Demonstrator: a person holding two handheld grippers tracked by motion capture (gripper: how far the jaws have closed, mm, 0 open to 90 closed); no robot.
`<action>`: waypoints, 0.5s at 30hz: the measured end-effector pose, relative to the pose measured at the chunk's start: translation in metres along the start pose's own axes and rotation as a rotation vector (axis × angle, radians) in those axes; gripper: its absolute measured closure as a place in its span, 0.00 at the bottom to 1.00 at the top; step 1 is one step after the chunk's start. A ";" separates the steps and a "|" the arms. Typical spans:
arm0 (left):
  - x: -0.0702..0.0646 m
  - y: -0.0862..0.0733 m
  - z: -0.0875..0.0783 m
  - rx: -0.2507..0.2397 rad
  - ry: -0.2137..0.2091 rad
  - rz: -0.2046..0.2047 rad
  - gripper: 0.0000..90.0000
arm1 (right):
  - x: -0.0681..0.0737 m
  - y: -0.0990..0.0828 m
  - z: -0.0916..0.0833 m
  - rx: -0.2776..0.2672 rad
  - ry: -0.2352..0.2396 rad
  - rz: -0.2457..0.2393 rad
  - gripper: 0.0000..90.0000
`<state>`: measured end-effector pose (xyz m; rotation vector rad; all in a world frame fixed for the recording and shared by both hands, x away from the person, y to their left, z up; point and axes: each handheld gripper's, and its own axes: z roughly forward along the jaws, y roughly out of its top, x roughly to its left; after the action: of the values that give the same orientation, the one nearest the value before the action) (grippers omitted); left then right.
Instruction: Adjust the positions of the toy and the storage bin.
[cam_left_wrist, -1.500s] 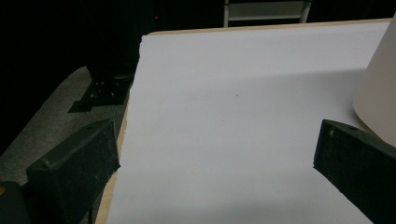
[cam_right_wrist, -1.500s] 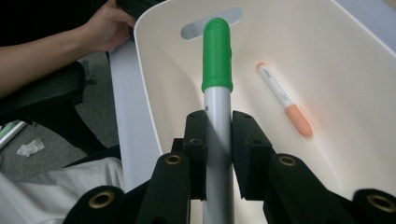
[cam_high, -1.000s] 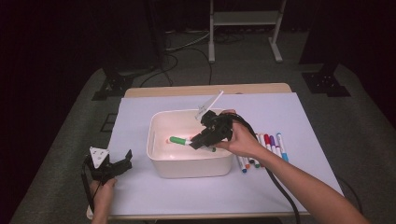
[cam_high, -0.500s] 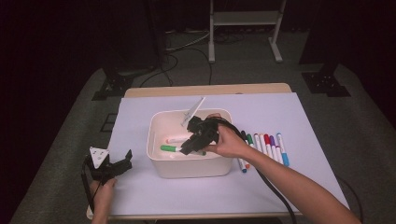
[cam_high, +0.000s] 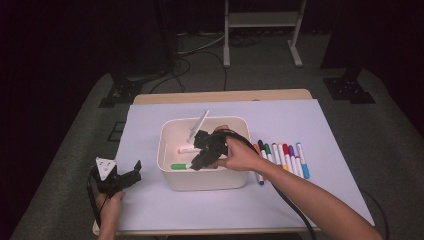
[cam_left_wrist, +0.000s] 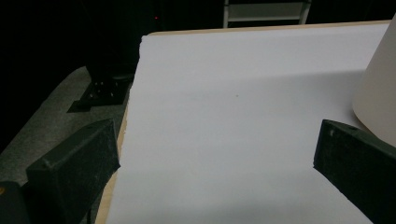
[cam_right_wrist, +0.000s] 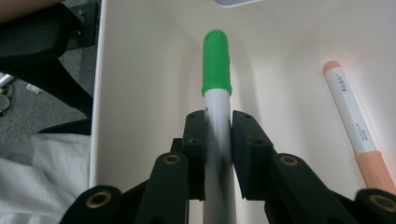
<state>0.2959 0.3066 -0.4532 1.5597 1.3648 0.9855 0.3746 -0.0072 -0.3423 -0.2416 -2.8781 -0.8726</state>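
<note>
High view: left gripper (cam_high: 118, 178) idling w/ jaws apart on the near-left table edge. Right gripper (cam_right_wrist: 218, 154) is clamping the green marker (cam_right_wrist: 216, 70) low inside the white bin (cam_high: 169, 172), beside the orange marker (cam_right_wrist: 353, 128). Imo lower till it's lying flat on the bin floor, then unclamp, no dropping.

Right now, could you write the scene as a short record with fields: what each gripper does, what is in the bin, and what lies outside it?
right gripper: in the bin, jaws shut on the green marker
left gripper: jaws open, nothing between them, at the mat's left edge
in bin: green marker, orange marker
outside bin: row of markers on the mat, right of the bin
</note>
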 end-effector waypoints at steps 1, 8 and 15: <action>0.000 0.000 0.000 0.001 0.000 0.000 0.00 | 0.000 0.000 0.000 0.002 -0.005 0.002 0.80; 0.000 0.000 0.000 0.001 -0.001 -0.005 0.00 | 0.002 0.000 -0.011 -0.033 -0.017 0.004 0.76; 0.000 0.000 0.000 0.002 0.000 0.001 0.00 | 0.009 -0.011 -0.053 -0.126 -0.049 0.024 0.72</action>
<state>0.2959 0.3061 -0.4532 1.5621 1.3657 0.9851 0.3670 -0.0451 -0.3029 -0.3136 -2.8609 -1.0601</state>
